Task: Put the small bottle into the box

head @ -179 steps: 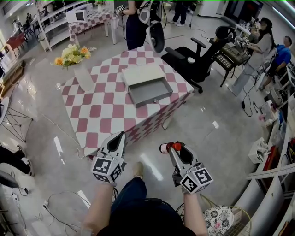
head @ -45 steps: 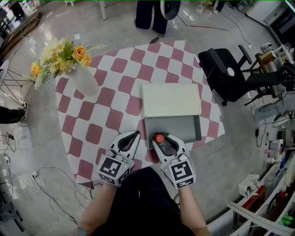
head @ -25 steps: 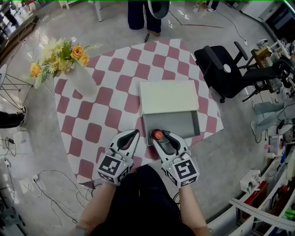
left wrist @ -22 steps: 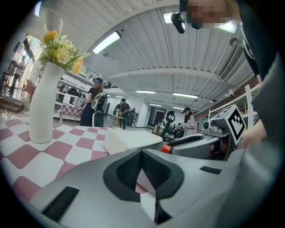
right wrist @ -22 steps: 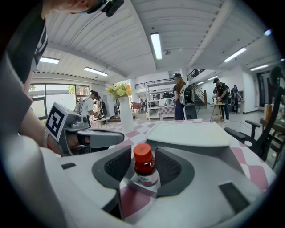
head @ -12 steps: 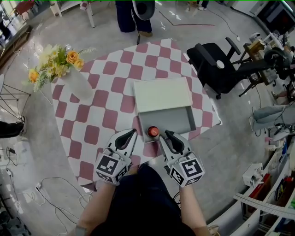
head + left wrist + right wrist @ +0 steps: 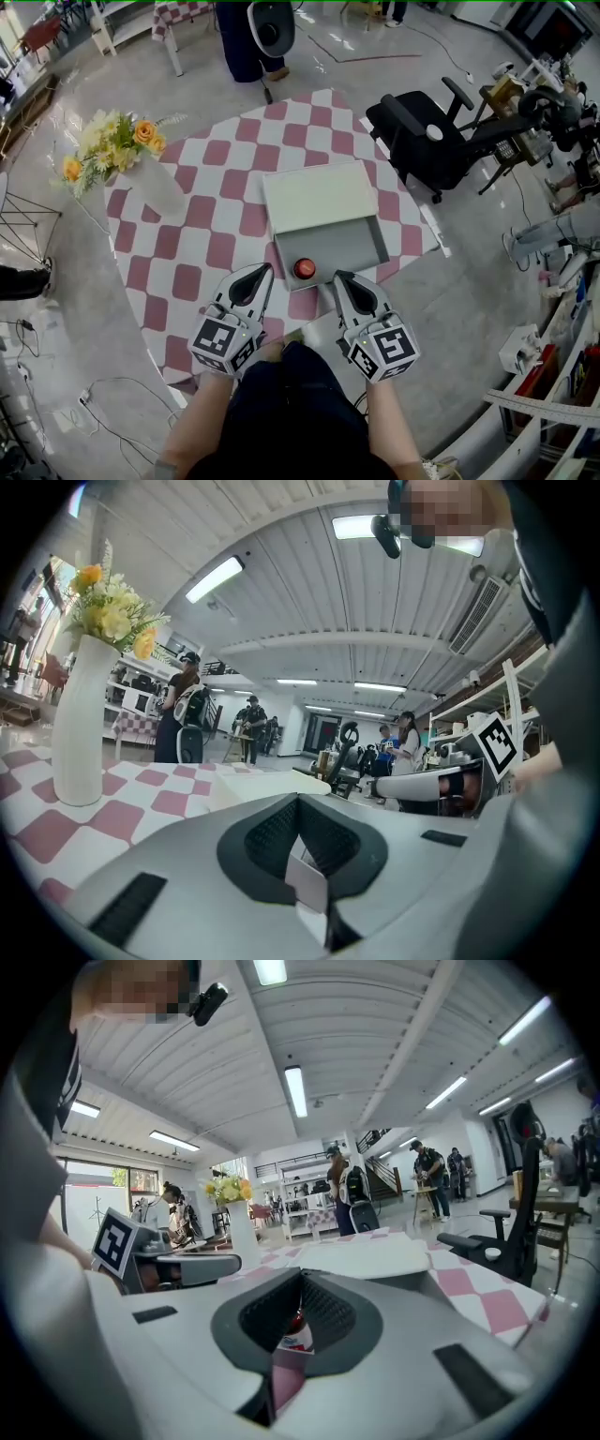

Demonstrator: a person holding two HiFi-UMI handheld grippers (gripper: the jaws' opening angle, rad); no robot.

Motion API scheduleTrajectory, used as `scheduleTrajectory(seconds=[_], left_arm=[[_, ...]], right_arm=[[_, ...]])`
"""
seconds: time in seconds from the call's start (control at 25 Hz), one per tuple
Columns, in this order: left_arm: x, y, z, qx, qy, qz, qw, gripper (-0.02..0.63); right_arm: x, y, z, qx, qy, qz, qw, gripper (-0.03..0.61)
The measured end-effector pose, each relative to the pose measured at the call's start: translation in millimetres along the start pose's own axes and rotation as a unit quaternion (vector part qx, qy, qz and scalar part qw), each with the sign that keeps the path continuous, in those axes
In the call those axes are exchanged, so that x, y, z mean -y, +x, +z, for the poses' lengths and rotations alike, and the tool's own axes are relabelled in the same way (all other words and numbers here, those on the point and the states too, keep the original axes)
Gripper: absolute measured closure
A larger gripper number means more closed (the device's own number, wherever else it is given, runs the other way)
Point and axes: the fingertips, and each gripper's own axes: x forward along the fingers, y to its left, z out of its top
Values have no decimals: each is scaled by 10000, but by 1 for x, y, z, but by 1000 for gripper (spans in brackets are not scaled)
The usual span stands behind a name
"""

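Leftward vase (image 7: 159,187), rightward chair (image 7: 422,141), box (image 7: 314,197) between.

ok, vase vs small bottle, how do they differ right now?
The vase is tall, white and holds flowers; the small bottle is short with a red cap. The vase stands on the checkered table; the small bottle stands inside the open grey box. Both are upright.

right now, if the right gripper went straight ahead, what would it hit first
Most likely the bottle: the right gripper view shows it dead ahead of the shut, empty right gripper, standing in the box. The box's near wall could come first; depth is unclear.
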Motion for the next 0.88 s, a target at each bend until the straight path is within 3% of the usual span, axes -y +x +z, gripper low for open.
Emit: scheduleTrajectory(seconds=[0.88], left_arm=[[13, -3, 49, 401, 243, 11, 9989, 607]], right_arm=[[8, -34, 46, 537, 93, -26, 9985, 574]])
